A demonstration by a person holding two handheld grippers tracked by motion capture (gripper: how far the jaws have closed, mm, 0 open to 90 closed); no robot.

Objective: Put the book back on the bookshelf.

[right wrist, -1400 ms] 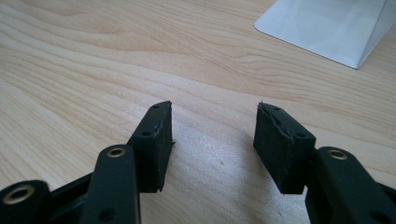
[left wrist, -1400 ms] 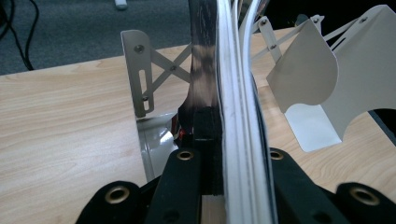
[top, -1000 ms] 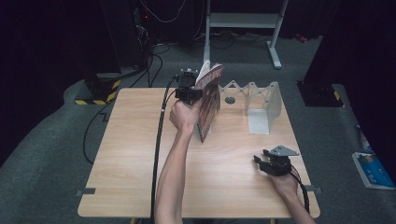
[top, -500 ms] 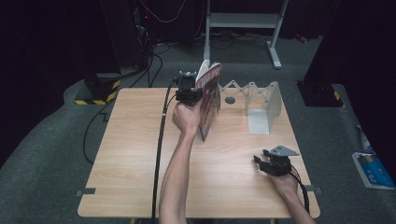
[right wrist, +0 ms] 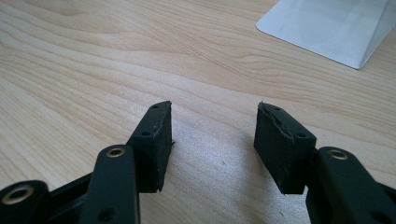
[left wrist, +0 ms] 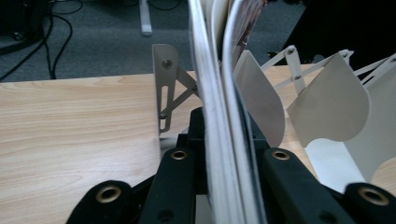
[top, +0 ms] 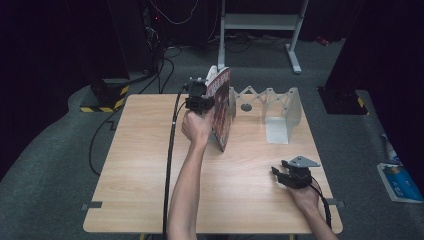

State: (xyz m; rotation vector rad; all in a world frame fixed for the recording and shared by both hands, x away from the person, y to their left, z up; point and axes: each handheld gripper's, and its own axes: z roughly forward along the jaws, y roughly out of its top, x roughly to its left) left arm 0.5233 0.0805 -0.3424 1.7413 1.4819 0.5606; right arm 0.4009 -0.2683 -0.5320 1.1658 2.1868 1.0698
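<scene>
A thin magazine (top: 223,110) with a dark red cover stands upright on edge on the wooden table (top: 145,150), just left of a white folding rack (top: 280,112). My left gripper (top: 210,102) reaches in from the left and is shut on its upper part. In the left gripper view the curled pages (left wrist: 219,93) run up between the two black jaws of the left gripper (left wrist: 224,130); these jaws have just been opening slightly, with the pages still pressed between them. My right gripper (top: 281,175) rests low at the table's near right, open with bare wood between the fingers of the right gripper (right wrist: 212,140).
The rack's white dividers (left wrist: 327,102) fan out right behind the magazine, joined by a scissor linkage (left wrist: 175,93). Its flat base plate (right wrist: 327,28) lies ahead of my right gripper. Black cables (top: 170,150) trail over the table and the grey floor. A blue booklet (top: 400,180) lies on the floor at right.
</scene>
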